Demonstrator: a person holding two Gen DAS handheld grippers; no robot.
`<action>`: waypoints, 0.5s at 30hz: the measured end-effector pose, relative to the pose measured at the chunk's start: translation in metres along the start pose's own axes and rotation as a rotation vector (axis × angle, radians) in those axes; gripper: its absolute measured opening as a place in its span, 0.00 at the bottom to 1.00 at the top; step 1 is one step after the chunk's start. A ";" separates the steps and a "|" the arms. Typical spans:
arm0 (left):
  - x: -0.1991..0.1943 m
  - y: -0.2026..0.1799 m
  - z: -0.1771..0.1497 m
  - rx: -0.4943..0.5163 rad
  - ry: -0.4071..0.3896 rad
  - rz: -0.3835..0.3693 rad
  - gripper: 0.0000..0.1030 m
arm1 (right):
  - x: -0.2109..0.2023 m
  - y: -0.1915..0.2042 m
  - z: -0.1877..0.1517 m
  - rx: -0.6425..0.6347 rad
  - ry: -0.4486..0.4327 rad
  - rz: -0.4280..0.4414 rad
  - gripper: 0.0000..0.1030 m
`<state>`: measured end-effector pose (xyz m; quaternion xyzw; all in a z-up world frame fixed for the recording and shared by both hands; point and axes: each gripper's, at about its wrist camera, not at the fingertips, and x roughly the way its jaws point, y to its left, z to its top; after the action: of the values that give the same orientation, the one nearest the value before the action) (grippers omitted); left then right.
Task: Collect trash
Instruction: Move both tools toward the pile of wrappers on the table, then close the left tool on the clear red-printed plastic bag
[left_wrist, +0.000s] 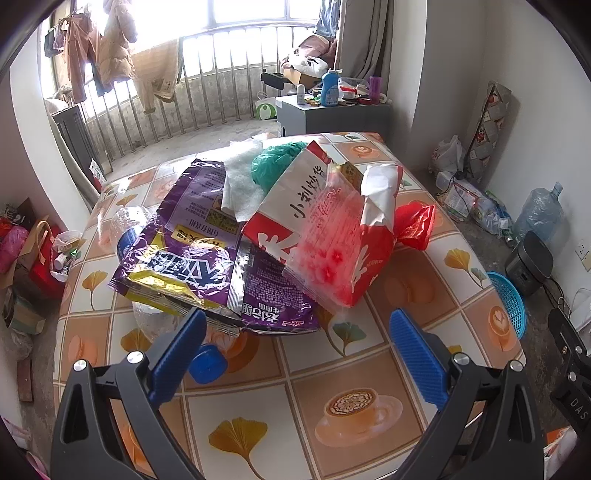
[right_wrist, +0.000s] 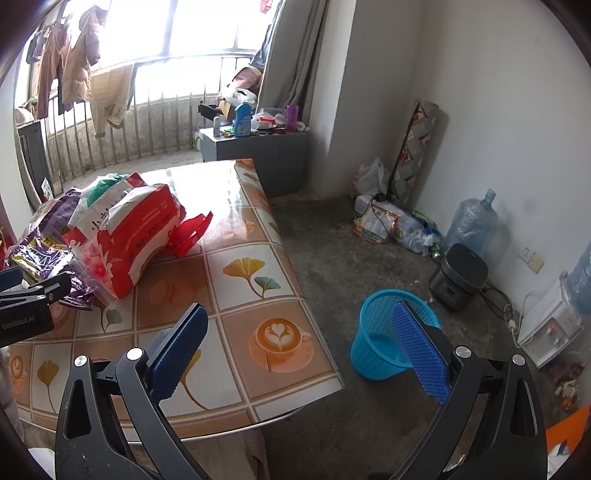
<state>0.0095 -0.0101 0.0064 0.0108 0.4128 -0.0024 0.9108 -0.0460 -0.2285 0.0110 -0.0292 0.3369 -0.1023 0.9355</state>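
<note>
Several wrappers (left_wrist: 236, 236) lie heaped mid-table (left_wrist: 369, 369), just ahead of the left gripper (left_wrist: 295, 332), whose jaws hang apart and empty, the purple bag nearest. From the right wrist, the right gripper (right_wrist: 299, 332) gapes empty over the table's right edge, above the blue basket (right_wrist: 380, 343) on the floor.

Strong daylight pours through a wide window (left_wrist: 243, 11) behind a metal railing (left_wrist: 207, 92), where coats (left_wrist: 114, 48) hang on a line and a grey curtain (left_wrist: 365, 37) drops at the right. White walls (right_wrist: 498, 92) meet a rough grey concrete floor (right_wrist: 332, 266), and a grey cabinet (right_wrist: 266, 155) cluttered with bottles stands just beyond the far edge of a table (right_wrist: 258, 306) covered in a glossy cloth printed with coffee cups and ginkgo leaves. Along the right wall sit a large water jug (right_wrist: 472, 221), a black cooker (right_wrist: 460, 277) and a wall socket (right_wrist: 532, 256)
</note>
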 end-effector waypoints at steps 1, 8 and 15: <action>-0.001 0.001 0.002 0.002 -0.004 -0.001 0.95 | 0.000 0.000 0.001 0.003 -0.005 -0.001 0.92; -0.006 0.015 0.018 0.045 -0.064 -0.080 0.95 | -0.002 0.006 0.014 0.032 -0.080 0.040 0.92; -0.012 0.049 0.039 0.039 -0.170 -0.149 0.94 | 0.007 0.030 0.031 0.051 -0.111 0.166 0.92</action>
<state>0.0319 0.0382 0.0423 -0.0024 0.3338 -0.0792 0.9393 -0.0153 -0.2012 0.0268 0.0170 0.2829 -0.0314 0.9585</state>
